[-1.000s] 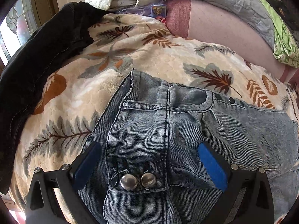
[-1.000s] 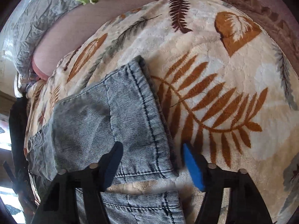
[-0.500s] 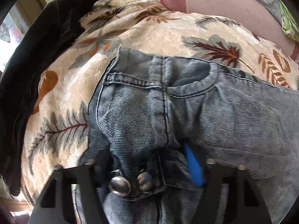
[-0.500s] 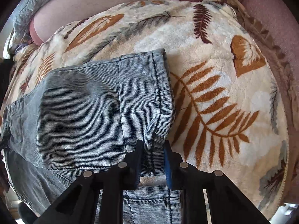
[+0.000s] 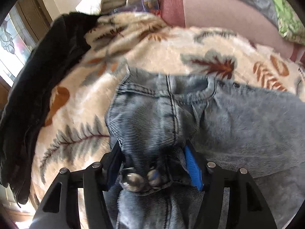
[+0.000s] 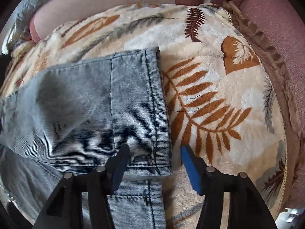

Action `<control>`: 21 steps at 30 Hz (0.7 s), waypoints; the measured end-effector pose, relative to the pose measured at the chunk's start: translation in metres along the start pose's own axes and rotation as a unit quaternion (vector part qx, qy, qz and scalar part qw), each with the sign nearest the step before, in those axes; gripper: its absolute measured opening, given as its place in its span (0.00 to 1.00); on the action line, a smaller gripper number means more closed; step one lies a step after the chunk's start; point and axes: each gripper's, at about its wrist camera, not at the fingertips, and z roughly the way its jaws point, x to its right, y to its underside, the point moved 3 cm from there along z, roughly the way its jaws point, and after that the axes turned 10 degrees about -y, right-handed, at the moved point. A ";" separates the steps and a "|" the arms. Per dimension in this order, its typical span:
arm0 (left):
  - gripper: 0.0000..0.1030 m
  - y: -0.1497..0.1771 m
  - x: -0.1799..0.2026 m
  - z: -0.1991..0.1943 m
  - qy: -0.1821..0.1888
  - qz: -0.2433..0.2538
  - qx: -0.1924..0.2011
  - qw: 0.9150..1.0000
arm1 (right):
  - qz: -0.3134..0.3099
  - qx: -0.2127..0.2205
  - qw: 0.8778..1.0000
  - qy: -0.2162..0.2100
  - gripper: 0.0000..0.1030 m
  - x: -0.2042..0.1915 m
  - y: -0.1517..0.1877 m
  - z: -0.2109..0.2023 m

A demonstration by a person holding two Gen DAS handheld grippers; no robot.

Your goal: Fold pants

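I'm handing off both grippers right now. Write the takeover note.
Left gripper: closed on a bunched handful of the jeans at the waistband, by the two metal buttons; its jaws are opening slightly.
Right gripper: jaws opening around the upper leg's hem; pads not pressing it.
Jeans lie across the leaf-print blanket; the hem of the other leg shows just below.
Done: legs roughly stacked.
Left: regrip hem, fold it over to the waistband.

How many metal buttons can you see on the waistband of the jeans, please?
2: the larger button sits left, the smaller button just beside it on the bunched jeans waistband; folds may hide others.
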 end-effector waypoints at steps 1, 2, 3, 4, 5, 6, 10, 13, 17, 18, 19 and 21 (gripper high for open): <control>0.65 -0.003 -0.005 -0.008 0.007 -0.007 0.014 1.000 | 0.008 0.013 1.000 0.000 0.65 0.005 -0.006 -0.010; 0.66 -0.006 -0.009 -0.015 0.009 -0.013 0.029 0.999 | 0.016 0.028 0.999 0.002 0.67 0.010 -0.013 -0.019; 0.66 -0.010 -0.012 -0.020 0.009 -0.015 0.044 0.999 | 0.026 0.044 0.999 -0.007 0.69 0.014 -0.021 -0.027; 0.67 -0.013 -0.014 -0.026 0.005 -0.015 0.060 0.998 | 0.037 0.057 0.997 -0.023 0.73 0.018 -0.030 -0.031; 0.68 -0.018 -0.016 -0.032 0.000 -0.016 0.076 0.997 | 0.048 0.065 0.996 -0.038 0.74 0.019 -0.040 -0.034; 0.70 -0.022 -0.017 -0.035 -0.004 -0.019 0.087 0.996 | 0.058 0.069 0.995 -0.050 0.74 0.020 -0.049 -0.031; 0.78 -0.040 -0.006 -0.020 0.013 -0.014 0.076 0.997 | 0.083 0.048 0.994 -0.056 0.74 0.018 -0.080 0.009; 0.78 -0.041 0.009 0.011 0.008 0.005 0.036 0.999 | 0.086 0.054 0.994 -0.047 0.74 0.012 -0.093 0.032; 0.78 -0.030 0.033 0.054 -0.021 0.049 -0.011 0.999 | 0.045 0.023 0.998 -0.025 0.35 -0.005 -0.102 0.065; 0.78 -0.031 0.034 0.058 -0.024 0.052 -0.007 0.998 | 0.028 0.027 0.999 -0.007 0.33 -0.011 -0.105 0.064; 0.78 -0.035 0.035 0.060 -0.027 0.052 0.001 0.998 | 0.016 0.037 0.999 0.006 0.16 -0.017 -0.108 0.061; 0.77 -0.043 0.040 0.062 -0.044 0.061 0.017 0.997 | -0.001 0.064 0.997 0.046 0.15 -0.022 -0.114 0.052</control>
